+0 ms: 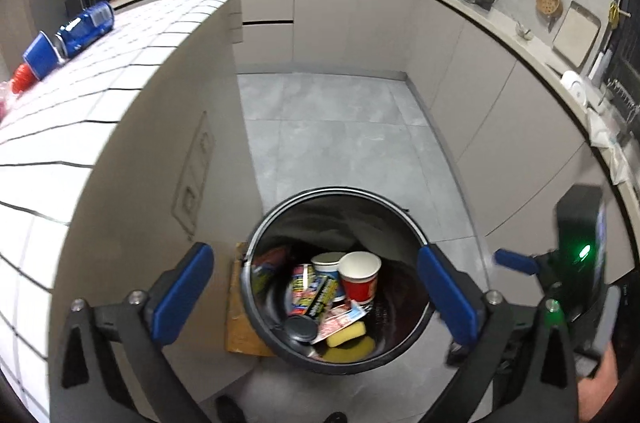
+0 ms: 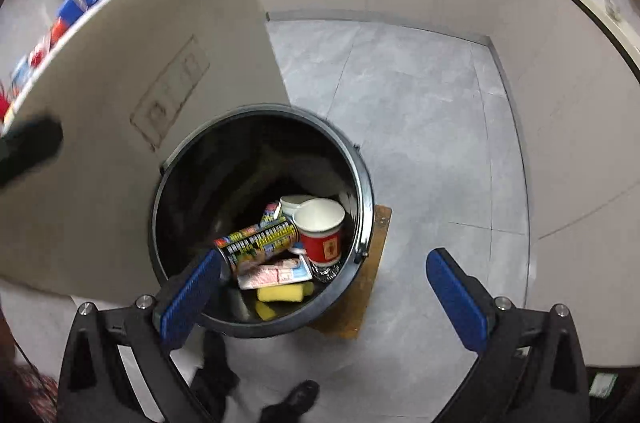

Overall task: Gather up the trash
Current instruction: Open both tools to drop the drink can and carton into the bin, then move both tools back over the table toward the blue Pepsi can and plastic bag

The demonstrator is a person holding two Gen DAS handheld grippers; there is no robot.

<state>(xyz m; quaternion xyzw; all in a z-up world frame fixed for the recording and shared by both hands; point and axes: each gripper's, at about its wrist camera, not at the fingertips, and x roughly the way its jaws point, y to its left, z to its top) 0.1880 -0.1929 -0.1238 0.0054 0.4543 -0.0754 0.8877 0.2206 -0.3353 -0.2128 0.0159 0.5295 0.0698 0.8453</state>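
Left gripper (image 1: 316, 297) spread wide and empty above black trash bin (image 1: 408, 219), right gripper (image 2: 324, 299) likewise wide, red paper cup (image 2: 322, 237) and printed can (image 2: 262, 243) inside

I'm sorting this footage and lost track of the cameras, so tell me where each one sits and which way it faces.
Left wrist: on the left gripper, angled down over the trash bin beside the tiled counter; its open blue fingers show, plus the right gripper at the right edge.
Right wrist: on the right gripper, angled down at the trash bin; its open fingers and a dark shoe show.
Shared: the bin, red paper cup, yellow sponge and grey floor.
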